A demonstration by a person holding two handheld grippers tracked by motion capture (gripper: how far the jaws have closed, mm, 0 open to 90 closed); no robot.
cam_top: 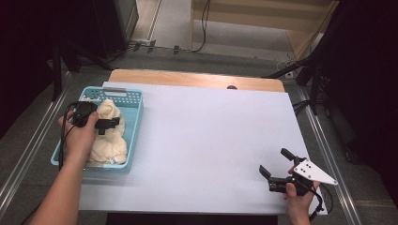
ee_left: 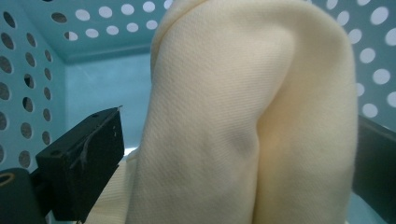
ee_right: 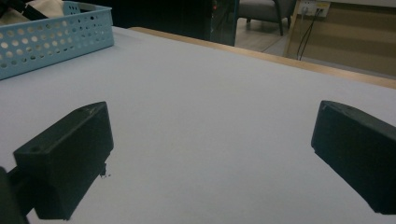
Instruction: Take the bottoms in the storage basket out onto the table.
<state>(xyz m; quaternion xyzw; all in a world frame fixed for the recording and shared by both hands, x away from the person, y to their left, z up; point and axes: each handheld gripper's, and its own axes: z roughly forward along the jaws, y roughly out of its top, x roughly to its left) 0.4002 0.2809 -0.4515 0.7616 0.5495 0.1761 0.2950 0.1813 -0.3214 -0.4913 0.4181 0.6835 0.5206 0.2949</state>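
Observation:
A bunched cream cloth lies in a light blue perforated basket at the table's left. My left gripper reaches down into the basket over the cloth. In the left gripper view a tall fold of the cloth stands between the two wide-apart jaws of the left gripper, which is open, with the basket wall behind. My right gripper is held open low over the table's near right corner, nothing between its fingers. The right gripper faces bare white surface, with the basket far off.
A white sheet covers the table, and a wooden strip shows along its far edge. Cables and dark stands sit on the floor beyond the table and to the right.

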